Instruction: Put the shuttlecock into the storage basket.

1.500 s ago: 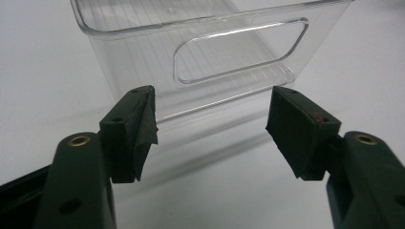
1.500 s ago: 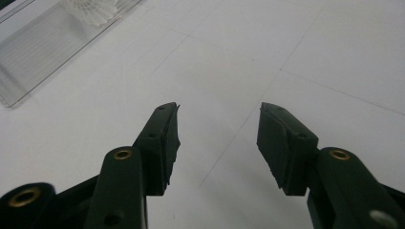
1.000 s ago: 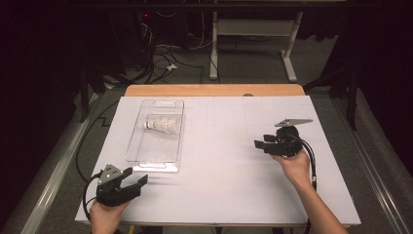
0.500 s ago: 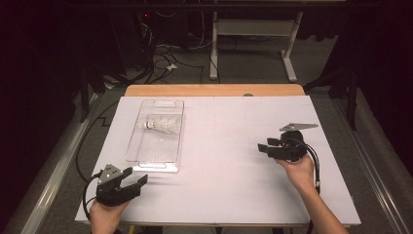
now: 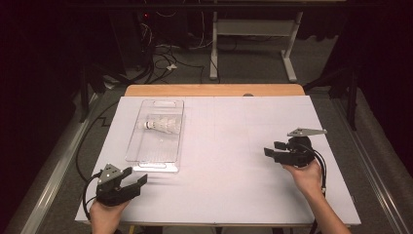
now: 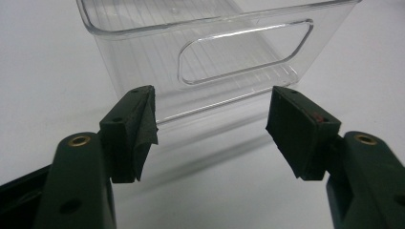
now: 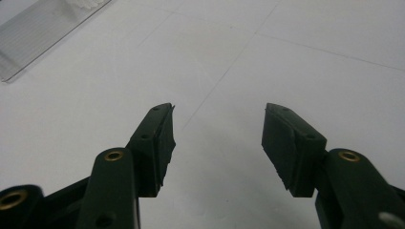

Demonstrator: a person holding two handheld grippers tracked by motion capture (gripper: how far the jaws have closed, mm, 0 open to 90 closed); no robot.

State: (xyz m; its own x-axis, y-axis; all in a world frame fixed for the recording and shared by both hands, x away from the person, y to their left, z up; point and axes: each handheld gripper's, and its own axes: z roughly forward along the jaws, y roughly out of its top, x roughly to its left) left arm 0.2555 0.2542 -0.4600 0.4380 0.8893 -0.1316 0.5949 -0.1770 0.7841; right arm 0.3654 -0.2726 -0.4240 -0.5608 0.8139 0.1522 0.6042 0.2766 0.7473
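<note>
The white feathered shuttlecock [image 5: 159, 125] lies on its side in the far half of the clear ribbed plastic bin with cut-out handles [image 5: 138, 151], which sits on the left part of the white worktop [image 5: 234, 146]. The left tool [image 5: 127, 181] rests just before the bin's near end wall, released and holding nothing. The right tool [image 5: 273, 150], well apart on the right and pointing left toward the bin, has just been spreading its jaws with nothing between them. As I judge it, the light bin could skid or tip if a tool knocks its wall, and reaching over the rim could crush the shuttlecock's feathers.
</note>
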